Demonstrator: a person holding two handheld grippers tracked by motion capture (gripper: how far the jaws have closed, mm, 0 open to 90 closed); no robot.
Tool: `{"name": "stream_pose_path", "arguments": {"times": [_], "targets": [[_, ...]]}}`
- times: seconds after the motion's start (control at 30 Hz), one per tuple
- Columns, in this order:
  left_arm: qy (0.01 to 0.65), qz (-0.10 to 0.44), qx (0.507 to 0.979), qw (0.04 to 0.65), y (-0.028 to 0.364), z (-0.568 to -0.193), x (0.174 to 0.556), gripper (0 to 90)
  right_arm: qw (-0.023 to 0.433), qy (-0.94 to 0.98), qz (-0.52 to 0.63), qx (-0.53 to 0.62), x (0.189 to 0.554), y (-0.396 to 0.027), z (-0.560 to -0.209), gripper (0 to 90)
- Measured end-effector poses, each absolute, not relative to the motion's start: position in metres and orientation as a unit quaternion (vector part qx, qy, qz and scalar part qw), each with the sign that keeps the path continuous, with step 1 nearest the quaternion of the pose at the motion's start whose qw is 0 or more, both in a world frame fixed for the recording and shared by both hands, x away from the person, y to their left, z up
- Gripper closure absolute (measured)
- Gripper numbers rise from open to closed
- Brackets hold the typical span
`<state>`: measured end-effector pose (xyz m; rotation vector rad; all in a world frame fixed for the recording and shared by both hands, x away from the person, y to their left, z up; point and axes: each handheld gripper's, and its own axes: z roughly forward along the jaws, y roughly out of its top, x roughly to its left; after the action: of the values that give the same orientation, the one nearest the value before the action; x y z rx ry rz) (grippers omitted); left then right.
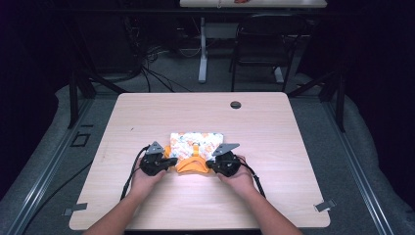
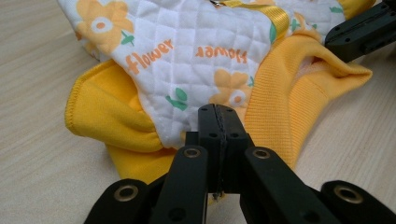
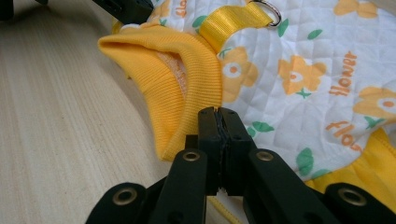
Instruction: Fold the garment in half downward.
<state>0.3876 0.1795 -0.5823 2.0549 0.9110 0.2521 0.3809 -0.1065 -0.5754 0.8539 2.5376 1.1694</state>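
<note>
Dark room, with a pale wooden table (image 1: 274, 147) lit from above and a chair (image 1: 264, 39) standing beyond its far edge. On the table lies a small quilted garment (image 1: 195, 147), white with orange flowers and yellow ribbed trim. The left gripper (image 1: 166, 160) has its jaws pressed together on the garment's near edge, beside a yellow sleeve cuff (image 2: 112, 126). The right gripper (image 1: 211, 164) is likewise clamped on the garment, just beside the yellow ribbed collar (image 3: 182, 70). A yellow strap (image 3: 233, 21) with a metal ring (image 3: 267, 11) lies ahead of the right gripper. Both hands rest on the table.
</note>
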Motion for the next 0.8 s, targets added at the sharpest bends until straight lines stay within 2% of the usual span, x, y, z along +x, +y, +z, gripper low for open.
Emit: {"name": "stream_pose_path", "arguments": {"times": [0.23, 0.5, 0.8], "targets": [[0.362, 0.106, 0.810, 0.450, 0.184, -0.569, 0.381, 89.6, 0.115, 0.857, 0.410, 0.291, 0.376, -0.109, -0.566, 86.3], [0.344, 0.124, 0.819, 0.442, 0.187, -0.552, 0.368, 89.2, 0.129, 0.854, 0.415, 0.285, 0.365, -0.115, -0.549, 84.6], [0.332, 0.117, 0.825, 0.443, 0.191, -0.544, 0.351, 88.5, 0.129, 0.862, 0.412, 0.265, 0.341, -0.120, -0.535, 83.2]]}}
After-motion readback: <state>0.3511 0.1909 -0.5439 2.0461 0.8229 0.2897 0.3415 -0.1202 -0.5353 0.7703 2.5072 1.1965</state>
